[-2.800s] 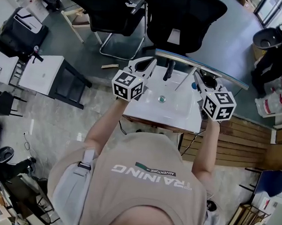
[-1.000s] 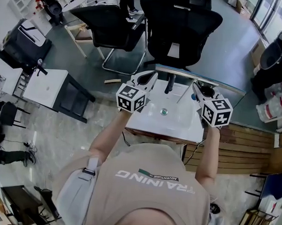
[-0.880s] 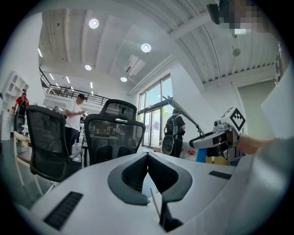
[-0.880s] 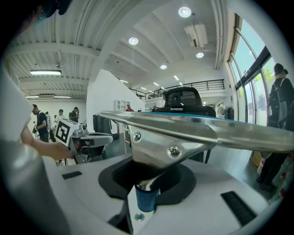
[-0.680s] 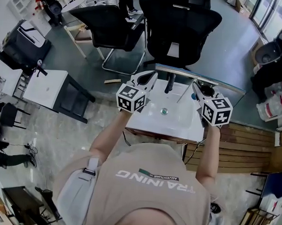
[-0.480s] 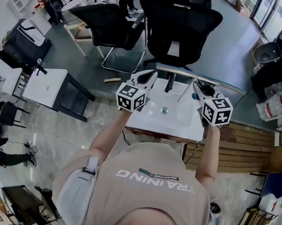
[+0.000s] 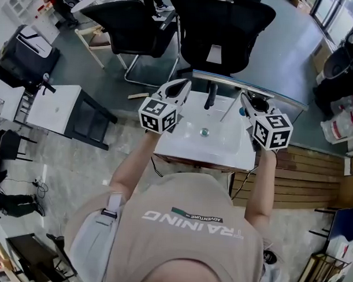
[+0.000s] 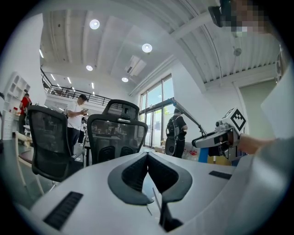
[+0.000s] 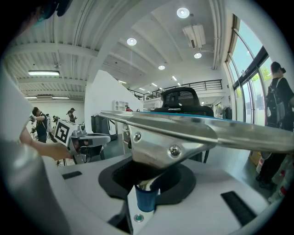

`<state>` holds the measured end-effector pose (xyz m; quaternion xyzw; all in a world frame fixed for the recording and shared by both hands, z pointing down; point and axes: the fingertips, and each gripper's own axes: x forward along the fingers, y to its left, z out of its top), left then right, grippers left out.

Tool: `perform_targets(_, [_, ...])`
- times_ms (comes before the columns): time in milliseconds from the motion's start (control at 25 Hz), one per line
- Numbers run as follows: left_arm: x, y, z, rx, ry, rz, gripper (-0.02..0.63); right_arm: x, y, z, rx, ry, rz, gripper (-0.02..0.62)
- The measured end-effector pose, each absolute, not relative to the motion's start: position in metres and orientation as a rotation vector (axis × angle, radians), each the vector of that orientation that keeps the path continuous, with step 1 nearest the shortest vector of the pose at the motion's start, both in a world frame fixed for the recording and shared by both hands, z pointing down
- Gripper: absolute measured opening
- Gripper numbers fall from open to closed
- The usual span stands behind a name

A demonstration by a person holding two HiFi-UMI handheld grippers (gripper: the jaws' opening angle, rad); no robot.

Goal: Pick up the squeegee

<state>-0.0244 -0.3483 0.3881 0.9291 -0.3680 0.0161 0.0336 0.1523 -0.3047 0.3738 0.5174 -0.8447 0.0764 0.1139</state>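
Clamping squeegee (image 9: 183,131) handle: right tool (image 9: 148,186); blade spans crosswise ahead; left tool (image 8: 148,158) closed.

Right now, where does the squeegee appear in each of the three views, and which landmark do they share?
Head view: squeegee upper middle, long blade slanting right, held by the right tool.
Left gripper view: right of middle, a thin slanting bar.
Right gripper view: middle, blade spanning the width.
Shared landmark: black office chair behind it.
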Motion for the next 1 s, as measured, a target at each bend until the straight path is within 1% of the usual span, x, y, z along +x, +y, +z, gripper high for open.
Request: perform_targets(1000, [-0.029,-0.346,0.381,2.866,-1.159,0.046,0.012,0.150,-0.308,0.377,1.499,-2.484,0.228,0.103])
